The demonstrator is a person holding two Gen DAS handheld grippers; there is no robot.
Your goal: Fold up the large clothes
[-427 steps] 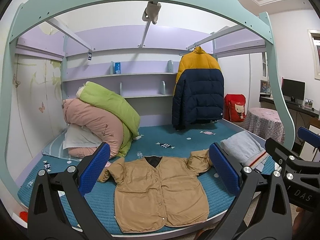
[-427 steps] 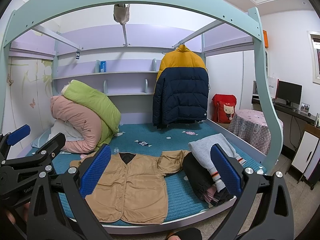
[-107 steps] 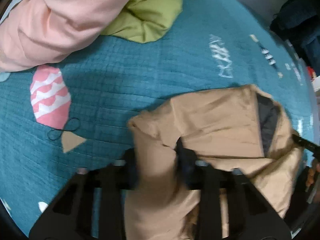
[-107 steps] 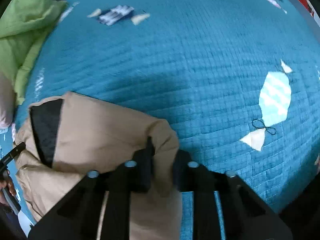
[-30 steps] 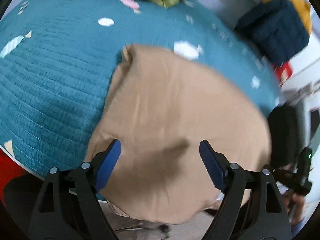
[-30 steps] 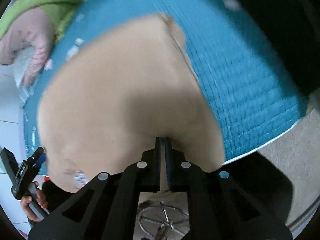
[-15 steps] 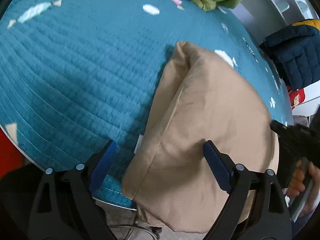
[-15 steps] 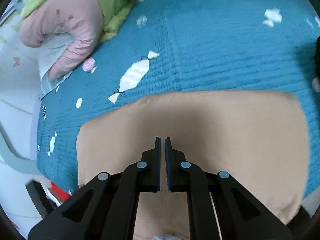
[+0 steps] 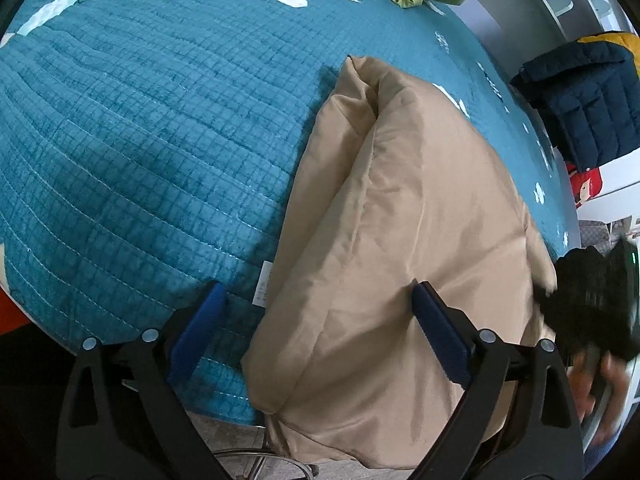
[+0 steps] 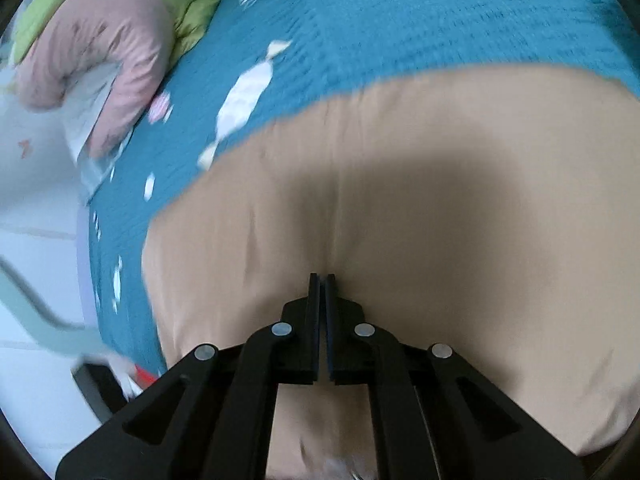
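The tan padded jacket point(image 9: 404, 220) lies folded in a thick bundle on the teal quilted bed point(image 9: 140, 140), its near end hanging over the bed's front edge. My left gripper point(image 9: 316, 320) is open and empty, its blue pads on either side of the bundle's near corner, above it. In the right wrist view the jacket point(image 10: 420, 208) fills the lower frame. My right gripper point(image 10: 322, 280) is shut with its tips close over the fabric; nothing shows between the pads. The right gripper also shows blurred at the right edge of the left wrist view point(image 9: 592, 304).
Pink and green duvets point(image 10: 100, 40) are piled at the head of the bed. A navy and yellow puffer jacket point(image 9: 588, 100) hangs beyond the far side. The bed's front rail and the floor lie just below the jacket's overhanging end.
The left view has moved closer to the jacket's near corner. The right gripper has dropped lower toward the fabric and stays shut, with motion blur. The jacket bundle itself has not moved.
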